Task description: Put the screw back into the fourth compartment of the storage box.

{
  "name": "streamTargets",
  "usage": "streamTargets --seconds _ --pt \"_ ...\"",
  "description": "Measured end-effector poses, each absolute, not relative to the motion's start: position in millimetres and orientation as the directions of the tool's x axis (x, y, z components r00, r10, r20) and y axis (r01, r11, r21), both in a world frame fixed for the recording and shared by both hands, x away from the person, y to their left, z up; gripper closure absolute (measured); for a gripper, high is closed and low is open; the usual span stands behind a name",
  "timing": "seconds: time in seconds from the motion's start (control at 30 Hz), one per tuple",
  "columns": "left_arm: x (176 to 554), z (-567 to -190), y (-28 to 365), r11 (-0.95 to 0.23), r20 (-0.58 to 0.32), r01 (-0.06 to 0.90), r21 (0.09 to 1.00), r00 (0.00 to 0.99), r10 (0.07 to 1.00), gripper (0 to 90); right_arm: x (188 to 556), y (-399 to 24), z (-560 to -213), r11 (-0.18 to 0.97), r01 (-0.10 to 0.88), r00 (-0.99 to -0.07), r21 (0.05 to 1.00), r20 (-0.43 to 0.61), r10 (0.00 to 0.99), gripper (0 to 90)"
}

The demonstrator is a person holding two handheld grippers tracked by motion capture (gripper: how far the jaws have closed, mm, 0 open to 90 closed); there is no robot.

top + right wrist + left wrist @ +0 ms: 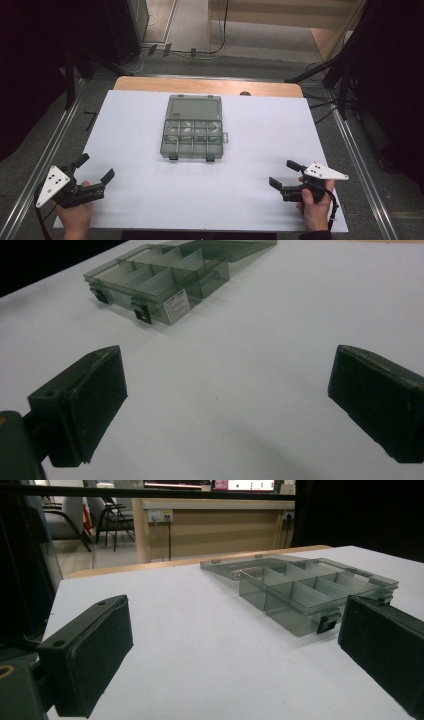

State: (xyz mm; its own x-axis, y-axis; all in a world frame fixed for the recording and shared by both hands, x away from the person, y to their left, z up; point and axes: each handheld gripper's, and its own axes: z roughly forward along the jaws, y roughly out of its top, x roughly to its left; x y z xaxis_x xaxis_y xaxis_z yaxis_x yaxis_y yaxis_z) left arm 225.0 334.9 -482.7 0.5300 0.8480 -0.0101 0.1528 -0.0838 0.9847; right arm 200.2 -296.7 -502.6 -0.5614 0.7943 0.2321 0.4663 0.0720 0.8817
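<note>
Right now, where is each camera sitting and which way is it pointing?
High view: above the person's side, looking forward and down at the open compartment box; both hands, left gripper and right gripper show.
Left gripper view: low on the white table, facing the box between its open jaws.
Right gripper view: low, facing the box's latch side between its open jaws.
All share the box.

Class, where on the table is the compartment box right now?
In the high view the compartment box lies open mid-table, slightly toward the far edge, ahead of both grippers.
</note>
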Motion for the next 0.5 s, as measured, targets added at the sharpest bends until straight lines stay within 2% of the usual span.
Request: streamTargets --seconds 0.5 --pt "226 -483 337 -0.065 -0.028 0.158 0.985 0.524 0.851 1.2 169 -331 -501 -0.016 0.431 -0.497 0.902 0.252 0.831 5.7"
